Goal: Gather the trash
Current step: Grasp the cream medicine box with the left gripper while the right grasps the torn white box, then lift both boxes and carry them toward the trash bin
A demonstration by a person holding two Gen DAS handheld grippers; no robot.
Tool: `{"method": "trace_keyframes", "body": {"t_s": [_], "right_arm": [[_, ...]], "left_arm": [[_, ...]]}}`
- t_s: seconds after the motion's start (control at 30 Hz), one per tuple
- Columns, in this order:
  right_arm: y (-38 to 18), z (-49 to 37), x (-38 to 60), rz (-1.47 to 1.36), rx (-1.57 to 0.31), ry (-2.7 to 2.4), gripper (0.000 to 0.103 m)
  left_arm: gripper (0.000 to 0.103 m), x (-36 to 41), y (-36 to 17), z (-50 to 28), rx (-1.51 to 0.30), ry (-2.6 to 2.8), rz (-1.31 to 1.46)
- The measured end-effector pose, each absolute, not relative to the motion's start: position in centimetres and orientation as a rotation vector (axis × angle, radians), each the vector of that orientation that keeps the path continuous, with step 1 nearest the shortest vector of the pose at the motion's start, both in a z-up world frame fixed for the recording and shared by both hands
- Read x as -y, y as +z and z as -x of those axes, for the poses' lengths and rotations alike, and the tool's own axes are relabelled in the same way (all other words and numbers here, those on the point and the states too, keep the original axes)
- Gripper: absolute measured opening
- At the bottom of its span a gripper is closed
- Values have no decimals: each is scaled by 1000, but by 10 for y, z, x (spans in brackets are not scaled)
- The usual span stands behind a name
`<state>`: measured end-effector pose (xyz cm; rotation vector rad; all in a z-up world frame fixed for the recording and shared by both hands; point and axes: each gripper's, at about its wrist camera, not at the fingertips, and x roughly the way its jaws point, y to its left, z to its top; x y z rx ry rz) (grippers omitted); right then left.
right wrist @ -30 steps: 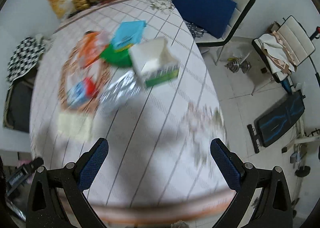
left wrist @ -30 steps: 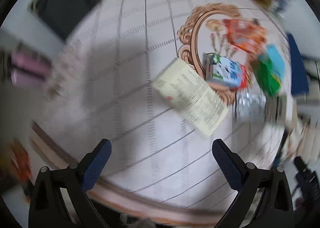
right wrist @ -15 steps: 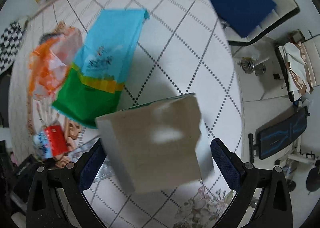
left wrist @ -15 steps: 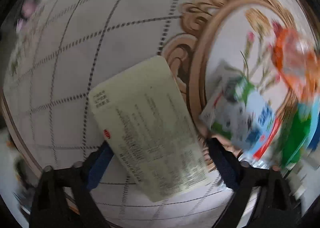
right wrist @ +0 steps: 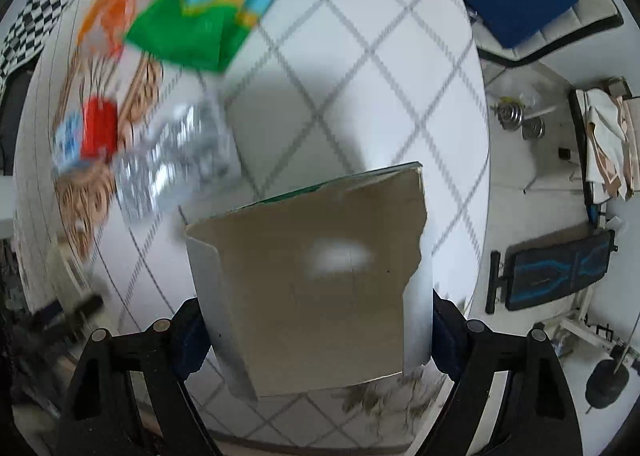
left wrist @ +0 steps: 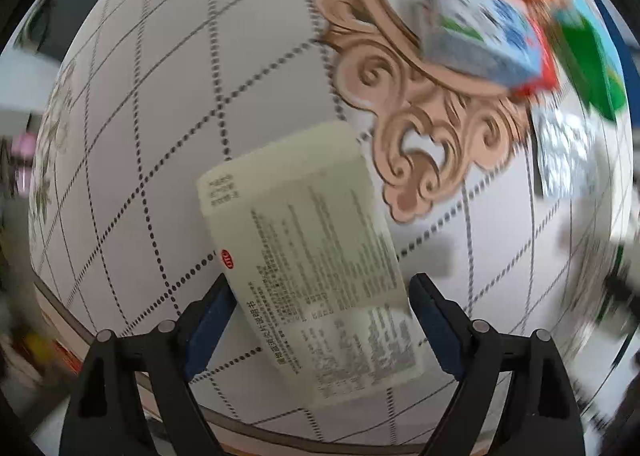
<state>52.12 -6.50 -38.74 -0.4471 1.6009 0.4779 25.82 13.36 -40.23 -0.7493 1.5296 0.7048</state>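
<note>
The left gripper stands wide, its jaws just narrowed, straddling a printed paper leaflet lying flat on the tablecloth; whether the pads touch it I cannot tell. The right gripper, jaws just closing, brackets a torn cardboard box filling the gap; pad contact is hidden.
</note>
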Motion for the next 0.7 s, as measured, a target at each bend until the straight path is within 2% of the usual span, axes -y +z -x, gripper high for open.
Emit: {"method": "trace_keyframes", "body": {"t_s": [0.13,0.23,0.27,0.47,0.7], "right_arm": [[-394,-520,71,448,-1602,442,94],[-396,-521,70,450,-1581,433,94],[-396,-522,69,450,-1574,429,94],[-387,-513,64,451,-1509,427,87],[-356,-468,68,431,-1459,440,86]], "left_arm": [[86,-144,-401,-246,-1471,797,862],[77,-153,-399,-228,-1455,859,860],[71,-152,-397,-229,-1446,852,837],[71,-135,-389,-246,-1472,810,638],[71,-111,-338,-223,-1381,753,422]]}}
